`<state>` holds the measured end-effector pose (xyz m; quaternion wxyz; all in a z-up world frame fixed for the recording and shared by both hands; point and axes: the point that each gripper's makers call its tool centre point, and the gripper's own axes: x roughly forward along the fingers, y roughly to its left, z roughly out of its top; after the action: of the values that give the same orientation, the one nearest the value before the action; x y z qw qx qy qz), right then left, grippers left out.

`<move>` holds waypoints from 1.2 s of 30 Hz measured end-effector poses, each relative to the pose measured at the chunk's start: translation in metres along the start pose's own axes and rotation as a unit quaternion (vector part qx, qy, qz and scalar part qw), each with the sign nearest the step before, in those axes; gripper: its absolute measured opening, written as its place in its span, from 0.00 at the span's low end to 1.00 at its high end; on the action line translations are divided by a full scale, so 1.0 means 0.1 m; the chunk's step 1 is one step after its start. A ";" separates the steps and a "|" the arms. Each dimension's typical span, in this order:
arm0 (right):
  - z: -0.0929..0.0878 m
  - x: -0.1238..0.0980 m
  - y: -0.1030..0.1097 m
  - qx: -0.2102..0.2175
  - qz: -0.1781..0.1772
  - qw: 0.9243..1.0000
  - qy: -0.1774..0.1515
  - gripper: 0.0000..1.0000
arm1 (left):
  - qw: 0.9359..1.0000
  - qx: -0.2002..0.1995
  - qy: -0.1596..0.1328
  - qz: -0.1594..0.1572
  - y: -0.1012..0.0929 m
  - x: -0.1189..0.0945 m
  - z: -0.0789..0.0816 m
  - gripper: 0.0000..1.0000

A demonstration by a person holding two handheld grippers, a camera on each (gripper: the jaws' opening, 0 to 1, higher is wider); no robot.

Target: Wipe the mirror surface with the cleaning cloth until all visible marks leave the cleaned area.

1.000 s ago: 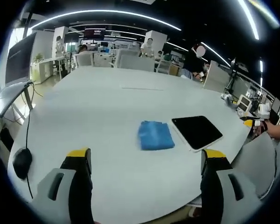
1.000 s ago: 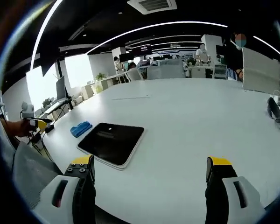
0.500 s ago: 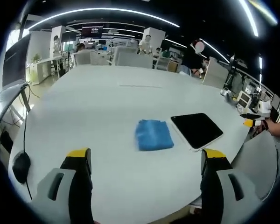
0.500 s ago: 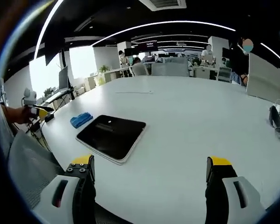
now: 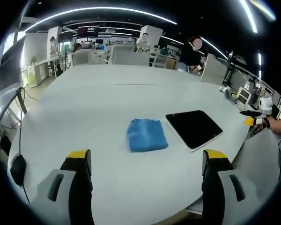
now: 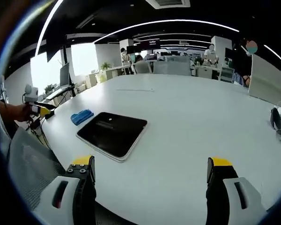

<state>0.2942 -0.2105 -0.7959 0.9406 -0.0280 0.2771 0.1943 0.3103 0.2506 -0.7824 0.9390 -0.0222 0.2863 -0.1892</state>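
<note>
A folded blue cloth [image 5: 146, 135] lies flat on the white table [image 5: 98, 98]. Just right of it rests the mirror [image 5: 194, 128], a dark square slab with a pale rim. In the right gripper view the same mirror [image 6: 113, 132] sits left of centre with the blue cloth [image 6: 82, 116] beyond its far left corner. My left gripper [image 5: 145, 164] is open, its yellow-tipped jaws wide apart and short of the cloth. My right gripper [image 6: 150, 171] is open too, near the table's front edge, nothing between its jaws. The other gripper [image 6: 37, 110] shows at the far left, in a hand.
A black mouse [image 5: 17, 169] with its cable lies at the table's left edge. A grey chair back [image 6: 30, 176] stands below the near edge. Dark objects [image 6: 278, 117] sit at the right edge. Desks, monitors and people fill the office behind.
Both views have shifted slightly as the hands moved; cloth and mirror appear a little closer and more to the left in the left gripper view. Nothing on the table has moved.
</note>
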 end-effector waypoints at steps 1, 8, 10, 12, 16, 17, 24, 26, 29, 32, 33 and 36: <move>0.00 0.00 -0.02 0.002 -0.003 1.000 -0.001 0.99 | 1.000 0.000 -0.002 0.002 0.02 0.00 0.00 0.99; -0.06 0.03 0.04 -0.007 0.012 1.000 0.015 0.99 | 0.999 -0.019 -0.020 0.034 0.21 -0.05 0.06 0.99; -0.07 0.04 0.04 -0.009 0.015 1.000 0.018 0.99 | 0.999 -0.018 -0.029 0.040 0.24 -0.09 0.09 0.99; -0.06 0.03 0.04 -0.009 0.014 1.000 0.015 0.99 | 0.999 -0.018 -0.027 0.038 0.25 -0.09 0.08 0.99; 0.00 -0.01 0.00 0.002 0.003 1.000 0.000 0.99 | 0.999 -0.009 -0.016 0.031 0.26 -0.09 0.06 0.98; 0.01 -0.01 0.00 0.001 0.002 1.000 -0.003 0.99 | 0.999 -0.009 -0.016 0.030 0.27 -0.08 0.08 0.98; 0.01 -0.02 -0.04 -0.003 -0.007 1.000 -0.003 0.99 | 0.999 -0.004 -0.028 0.026 0.26 -0.09 0.21 0.97; 0.01 -0.02 -0.04 0.001 -0.008 1.000 -0.004 0.99 | 0.999 -0.013 -0.024 0.030 0.27 -0.05 0.19 0.99; -0.01 -0.02 -0.03 0.002 -0.006 1.000 -0.001 0.99 | 0.999 -0.013 -0.030 0.031 0.21 -0.04 0.23 0.99; 0.01 -0.01 -0.02 0.001 -0.002 1.000 -0.003 0.99 | 0.999 0.001 -0.024 0.027 0.13 -0.03 0.23 0.99; 0.01 -0.02 -0.02 0.001 -0.002 1.000 -0.005 0.99 | 0.999 0.006 -0.018 0.026 0.13 -0.02 0.21 0.99; 0.03 -0.03 -0.03 0.005 -0.006 1.000 -0.011 0.99 | 1.000 0.006 -0.017 0.020 0.09 -0.02 0.20 0.99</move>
<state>0.2943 -0.2141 -0.7921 0.9448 -0.0229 0.2674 0.1877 0.3231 0.2584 -0.7656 0.9474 -0.0143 0.2695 -0.1720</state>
